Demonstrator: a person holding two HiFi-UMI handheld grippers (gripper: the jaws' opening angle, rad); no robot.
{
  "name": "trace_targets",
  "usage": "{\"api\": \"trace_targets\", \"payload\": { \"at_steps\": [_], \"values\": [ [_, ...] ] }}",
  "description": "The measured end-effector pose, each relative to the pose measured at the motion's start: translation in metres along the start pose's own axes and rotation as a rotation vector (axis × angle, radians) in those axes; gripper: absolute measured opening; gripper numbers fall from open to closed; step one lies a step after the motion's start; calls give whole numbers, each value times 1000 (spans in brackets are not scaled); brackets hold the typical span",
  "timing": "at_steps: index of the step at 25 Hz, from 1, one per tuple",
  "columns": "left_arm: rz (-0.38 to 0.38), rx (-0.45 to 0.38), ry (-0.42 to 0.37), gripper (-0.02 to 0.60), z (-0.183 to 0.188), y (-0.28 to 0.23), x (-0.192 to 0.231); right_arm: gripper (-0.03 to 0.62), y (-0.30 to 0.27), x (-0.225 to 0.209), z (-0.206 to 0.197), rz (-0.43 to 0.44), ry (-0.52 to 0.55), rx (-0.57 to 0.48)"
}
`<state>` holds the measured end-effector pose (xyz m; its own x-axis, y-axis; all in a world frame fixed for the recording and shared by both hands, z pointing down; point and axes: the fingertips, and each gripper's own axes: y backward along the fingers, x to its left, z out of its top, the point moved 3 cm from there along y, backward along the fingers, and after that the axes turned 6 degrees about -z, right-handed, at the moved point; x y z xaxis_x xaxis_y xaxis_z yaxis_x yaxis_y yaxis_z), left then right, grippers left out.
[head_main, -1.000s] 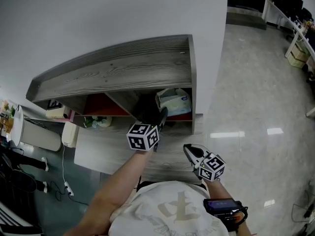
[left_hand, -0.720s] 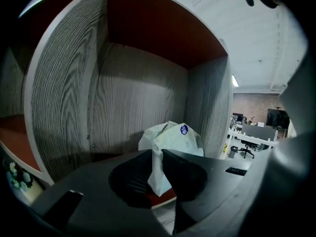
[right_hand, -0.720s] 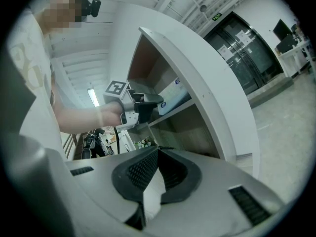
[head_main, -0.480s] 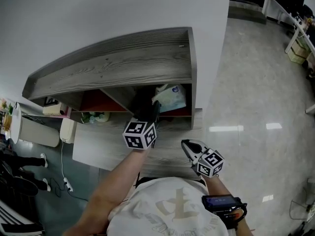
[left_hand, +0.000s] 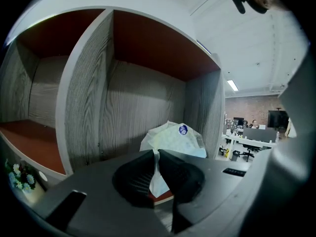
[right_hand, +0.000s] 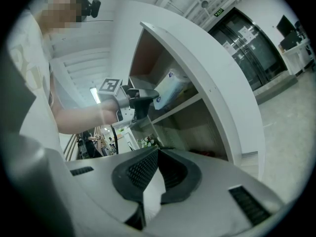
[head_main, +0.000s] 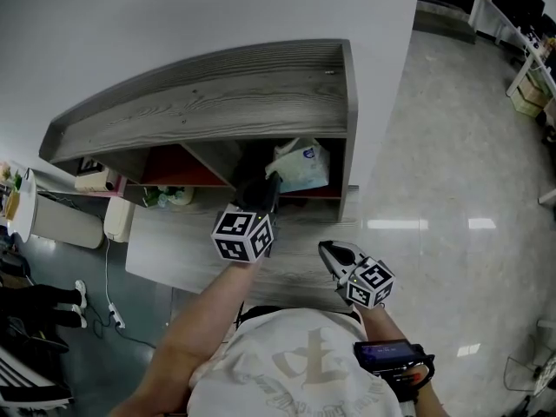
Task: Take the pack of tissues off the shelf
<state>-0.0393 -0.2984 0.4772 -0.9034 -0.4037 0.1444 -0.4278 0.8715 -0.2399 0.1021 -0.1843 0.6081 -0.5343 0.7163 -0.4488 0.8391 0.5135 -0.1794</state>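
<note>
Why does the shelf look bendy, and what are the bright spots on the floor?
Head view: the wide lens bows the shelf into a curve, and lights glare off the floor. Left gripper view: the shelf walls bend too, with black corners.

tissue pack [left_hand: 175, 137] base hidden, far desks [left_hand: 251, 134] tiny

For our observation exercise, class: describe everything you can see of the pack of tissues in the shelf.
The pack of tissues is a soft, crumpled packet in pale whitish film with a small round blue sticker near its top. It sits tilted in the rightmost compartment of the grey wood-grain shelf, close to the right wall. The left gripper has just closed its jaws on a thin flap of film at its near edge; the pack's base is hidden.
</note>
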Motion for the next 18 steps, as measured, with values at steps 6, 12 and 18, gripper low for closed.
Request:
{"api": "trace_targets", "payload": {
  "at_steps": [6,12,18],
  "values": [
    [4,-22,2,25,2,17,4,5,-5,15,-3,14,14,6],
    [-14,-43,2,25,5,38,4,5,-6,33,-7,14,26,11],
    [-43,-63,4,25,9,61,7,5,-6,53,-9,-23,57,4]
  ]
}}
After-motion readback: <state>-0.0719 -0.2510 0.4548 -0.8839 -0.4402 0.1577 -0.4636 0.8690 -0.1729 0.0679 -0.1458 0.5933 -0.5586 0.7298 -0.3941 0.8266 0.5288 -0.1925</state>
